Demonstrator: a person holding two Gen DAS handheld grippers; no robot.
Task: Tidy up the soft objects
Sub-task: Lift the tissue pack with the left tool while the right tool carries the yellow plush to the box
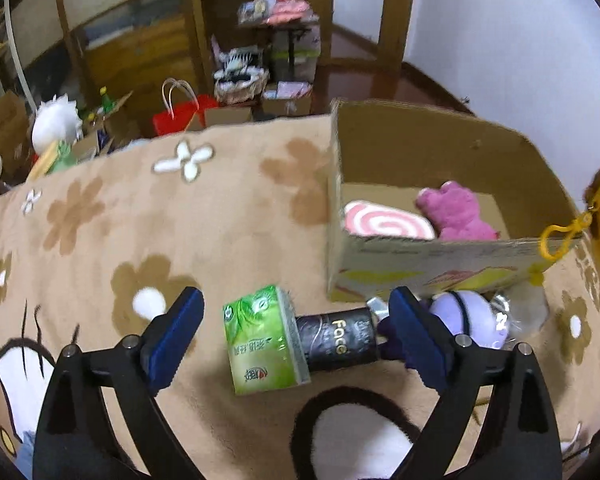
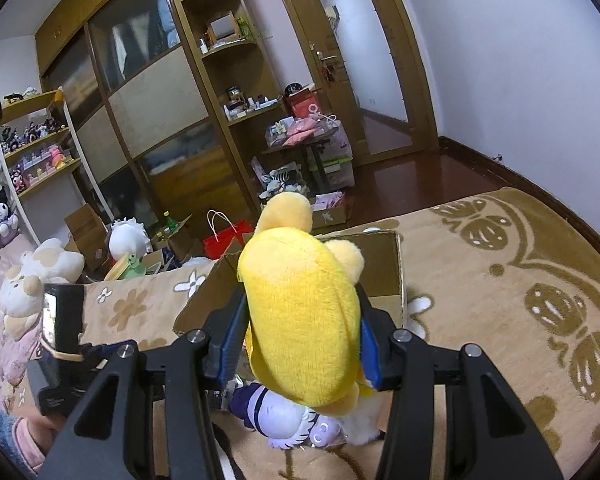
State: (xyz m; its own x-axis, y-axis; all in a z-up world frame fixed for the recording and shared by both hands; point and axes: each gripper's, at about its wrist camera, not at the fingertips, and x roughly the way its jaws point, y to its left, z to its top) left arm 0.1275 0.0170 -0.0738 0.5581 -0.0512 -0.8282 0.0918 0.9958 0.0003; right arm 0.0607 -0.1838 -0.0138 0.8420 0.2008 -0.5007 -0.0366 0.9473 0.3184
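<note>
A cardboard box (image 1: 420,256) stands on the flowered blanket and holds a pink swirl cushion (image 1: 388,222) and a pink plush (image 1: 456,210). My left gripper (image 1: 296,316) is open, low over a green tissue pack (image 1: 264,340) and a black "Face" tube (image 1: 336,338). A purple-and-white plush (image 1: 472,316) lies just right of it. My right gripper (image 2: 300,328) is shut on a yellow plush (image 2: 300,312), held above the box (image 2: 380,264). That yellow plush and its keyring clip (image 1: 560,236) show at the right edge of the left wrist view.
The brown blanket (image 1: 140,240) covers the bed. Beyond its far edge lie a red paper bag (image 1: 184,114), open cartons and white plush toys (image 2: 40,272). Wardrobe, shelves (image 2: 36,140) and a door (image 2: 360,60) stand behind.
</note>
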